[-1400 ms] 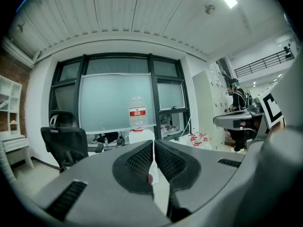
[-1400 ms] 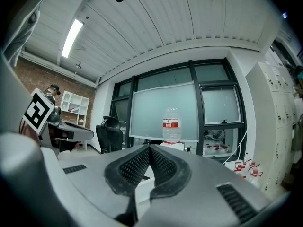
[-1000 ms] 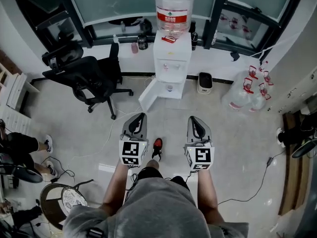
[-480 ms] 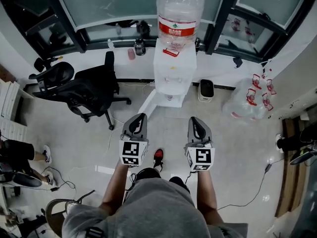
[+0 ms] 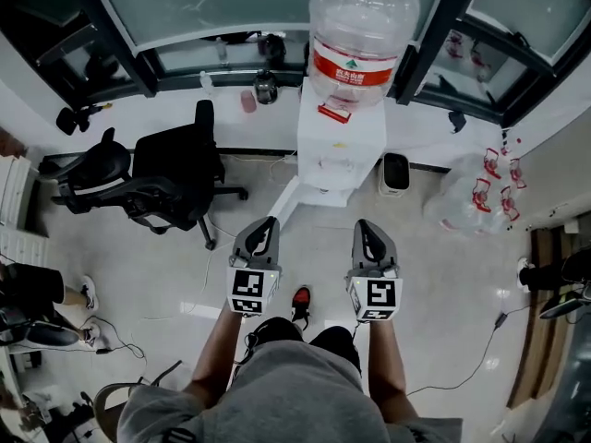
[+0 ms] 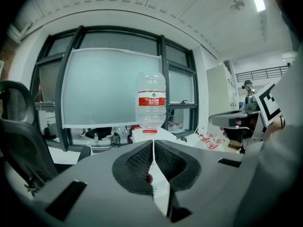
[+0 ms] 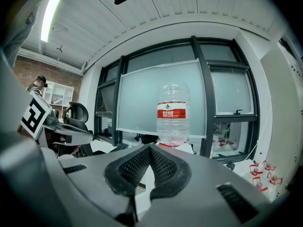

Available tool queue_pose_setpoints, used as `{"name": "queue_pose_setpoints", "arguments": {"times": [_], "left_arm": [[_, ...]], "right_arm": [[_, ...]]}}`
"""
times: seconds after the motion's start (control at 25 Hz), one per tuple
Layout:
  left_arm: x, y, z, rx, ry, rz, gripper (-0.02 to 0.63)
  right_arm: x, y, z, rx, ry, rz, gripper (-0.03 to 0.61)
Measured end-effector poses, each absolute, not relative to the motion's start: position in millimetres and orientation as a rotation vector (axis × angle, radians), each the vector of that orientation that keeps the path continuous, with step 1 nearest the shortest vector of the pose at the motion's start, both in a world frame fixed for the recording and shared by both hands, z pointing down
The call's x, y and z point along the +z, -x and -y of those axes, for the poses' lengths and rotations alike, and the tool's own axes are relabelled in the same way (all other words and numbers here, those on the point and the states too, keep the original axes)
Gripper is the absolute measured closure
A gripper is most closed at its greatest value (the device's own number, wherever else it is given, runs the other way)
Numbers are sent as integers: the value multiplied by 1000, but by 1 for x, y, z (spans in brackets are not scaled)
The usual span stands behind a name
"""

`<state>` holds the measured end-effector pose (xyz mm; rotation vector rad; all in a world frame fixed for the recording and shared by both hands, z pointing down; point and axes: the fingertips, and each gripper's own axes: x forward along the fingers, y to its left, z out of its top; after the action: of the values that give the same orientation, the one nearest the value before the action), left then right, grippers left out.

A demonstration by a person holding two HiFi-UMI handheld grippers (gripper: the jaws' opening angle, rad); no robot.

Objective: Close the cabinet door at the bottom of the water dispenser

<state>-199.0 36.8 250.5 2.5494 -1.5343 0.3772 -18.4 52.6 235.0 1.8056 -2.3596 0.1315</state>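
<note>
Room: tiled floor, windows beyond.
Claws: left gripper and right gripper pinched closed, empty.
Door: cabinet door ajar, just ahead of left gripper.
Risk: a hard shove may rock the top-heavy water dispenser.

The white water dispenser stands upright below the windows and carries a big clear bottle with a red label. Its white cabinet door at the bottom stands open, swung out to the left.

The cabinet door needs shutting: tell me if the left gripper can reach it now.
Probably yes: the open door juts out toward the left gripper and nothing stands between them, though it sits low.
</note>
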Motion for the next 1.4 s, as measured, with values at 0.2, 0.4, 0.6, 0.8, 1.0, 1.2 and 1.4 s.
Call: {"name": "queue_pose_setpoints", "arguments": {"times": [0.2, 0.4, 0.6, 0.8, 1.0, 1.2, 1.4], "left_arm": [[271, 219, -1, 396, -2507, 1555, 584], [301, 237, 25, 402, -2462, 1576, 583], [343, 256, 42, 425, -2404, 1624, 583], [396, 281, 52, 457, -2303, 1695, 583], [454, 294, 59, 474, -2229, 1733, 584], [520, 304, 57, 505, -2149, 1758, 583], [579, 312, 55, 505, -2090, 1784, 584]], "right_arm": [[254, 31, -14, 167, -1771, 2356, 561], [289, 51, 20, 204, -1697, 2357, 561], [328, 76, 47, 226, -1619, 2394, 561], [382, 96, 64, 262, -1514, 2424, 561], [440, 116, 81, 291, -1419, 2456, 561], [500, 137, 90, 311, -1309, 2496, 561], [560, 152, 94, 343, -1227, 2511, 561]]}}
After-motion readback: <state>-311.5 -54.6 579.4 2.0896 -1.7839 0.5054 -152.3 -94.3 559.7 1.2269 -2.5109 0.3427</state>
